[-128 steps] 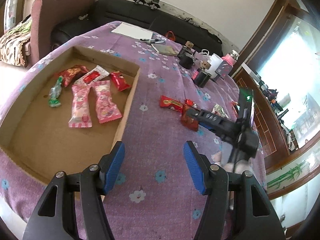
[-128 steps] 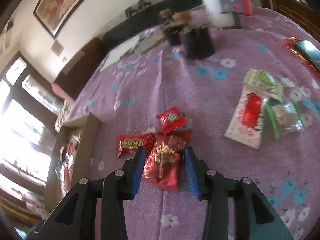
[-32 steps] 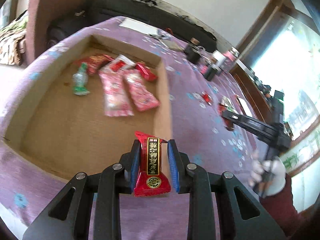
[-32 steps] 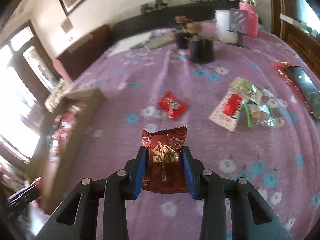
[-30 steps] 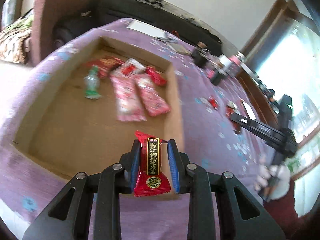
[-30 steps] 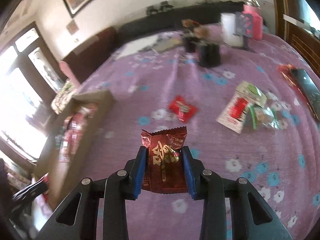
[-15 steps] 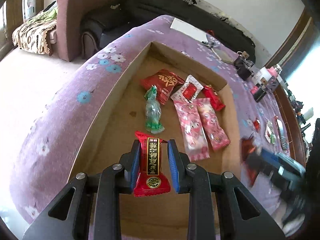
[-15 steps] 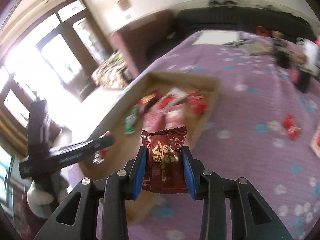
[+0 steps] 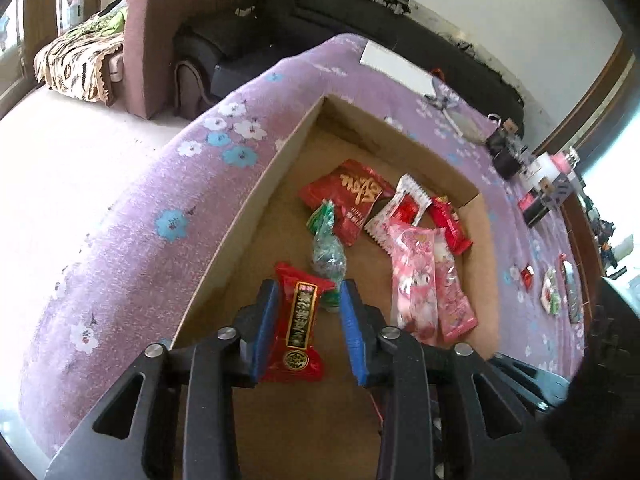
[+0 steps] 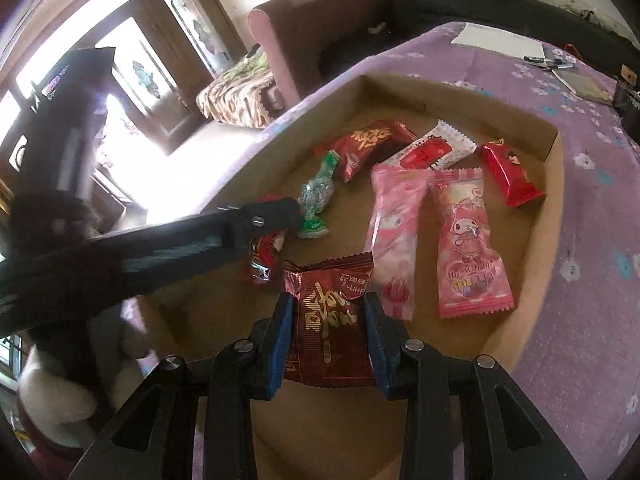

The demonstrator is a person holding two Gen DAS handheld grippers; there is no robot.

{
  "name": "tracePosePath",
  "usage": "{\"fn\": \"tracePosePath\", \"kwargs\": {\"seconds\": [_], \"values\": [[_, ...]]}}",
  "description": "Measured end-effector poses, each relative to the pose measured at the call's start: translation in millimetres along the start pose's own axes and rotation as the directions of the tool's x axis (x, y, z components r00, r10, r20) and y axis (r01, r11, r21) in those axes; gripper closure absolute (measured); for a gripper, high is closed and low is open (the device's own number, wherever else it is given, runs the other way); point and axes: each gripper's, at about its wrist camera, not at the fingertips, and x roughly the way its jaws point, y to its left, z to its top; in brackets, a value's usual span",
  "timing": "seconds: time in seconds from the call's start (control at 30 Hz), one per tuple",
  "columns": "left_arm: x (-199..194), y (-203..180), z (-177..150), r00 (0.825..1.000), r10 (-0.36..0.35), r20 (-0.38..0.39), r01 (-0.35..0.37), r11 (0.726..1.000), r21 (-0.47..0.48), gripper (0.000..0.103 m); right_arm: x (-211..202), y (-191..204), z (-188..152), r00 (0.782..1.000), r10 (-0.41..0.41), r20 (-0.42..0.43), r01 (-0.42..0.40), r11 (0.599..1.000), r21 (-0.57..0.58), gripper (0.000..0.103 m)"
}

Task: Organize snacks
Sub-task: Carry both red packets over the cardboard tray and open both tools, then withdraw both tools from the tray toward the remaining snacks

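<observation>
My left gripper (image 9: 308,330) hangs over the near left part of the cardboard box (image 9: 256,204). Its jaws stand a little apart around a red candy bar (image 9: 298,326); a gap shows on the right side. My right gripper (image 10: 328,340) is shut on a dark red snack packet (image 10: 330,328) above the box (image 10: 540,248). The left gripper (image 10: 264,220) with its red bar (image 10: 262,254) also shows in the right wrist view. In the box lie two pink packets (image 9: 428,280), a green candy (image 9: 326,244), a red packet (image 9: 352,196), a white-red packet (image 9: 400,212) and a small red bar (image 9: 450,224).
The box sits on a purple flowered tablecloth (image 9: 168,220). More snacks (image 9: 552,292) lie on the cloth at the far right. Dark bottles and a pink container (image 9: 536,176) stand farther back. A sofa (image 9: 360,8) and an armchair (image 9: 160,20) are beyond the table.
Both grippers have moved from the table's right side to over the box, each carrying its snack. The left jaws have parted slightly around the red bar.
</observation>
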Motion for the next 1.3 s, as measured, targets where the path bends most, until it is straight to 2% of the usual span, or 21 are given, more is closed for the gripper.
{"fn": "tracePosePath", "kwargs": {"seconds": [0.07,0.1,0.3,0.67,0.73,0.93,1.3], "values": [[-9,1,-1,1.0,-0.002,0.023,0.003,1.0,-0.008,0.053,3,1,0,1.0,-0.008,0.005,0.008,1.0,-0.009,0.065],[-15,2,-2,0.999,-0.004,0.041,0.005,1.0,-0.016,0.05,2,2,0,1.0,-0.006,0.011,0.007,1.0,-0.012,0.065],[-44,1,-10,0.994,-0.027,0.106,0.032,0.998,-0.045,0.049,-11,3,-1,0.999,0.014,0.042,-0.014,1.0,-0.01,0.064],[-66,-14,-34,0.989,-0.058,0.135,0.071,0.993,-0.093,0.048,-66,-18,-19,0.988,0.024,0.153,-0.03,0.999,0.033,0.061],[-66,-20,-40,0.99,-0.064,0.128,0.077,0.992,-0.096,0.045,-76,-28,-26,0.985,0.018,0.172,-0.028,0.998,0.057,0.06],[-63,-47,-58,0.991,-0.094,0.099,0.1,0.993,-0.061,0.045,-108,-75,-53,0.976,-0.025,0.216,-0.009,0.988,0.154,0.057],[-59,-110,-87,0.987,-0.153,0.038,0.151,0.987,0.051,0.045,-146,-166,-111,0.964,-0.129,0.232,0.045,0.941,0.334,0.056]]}}
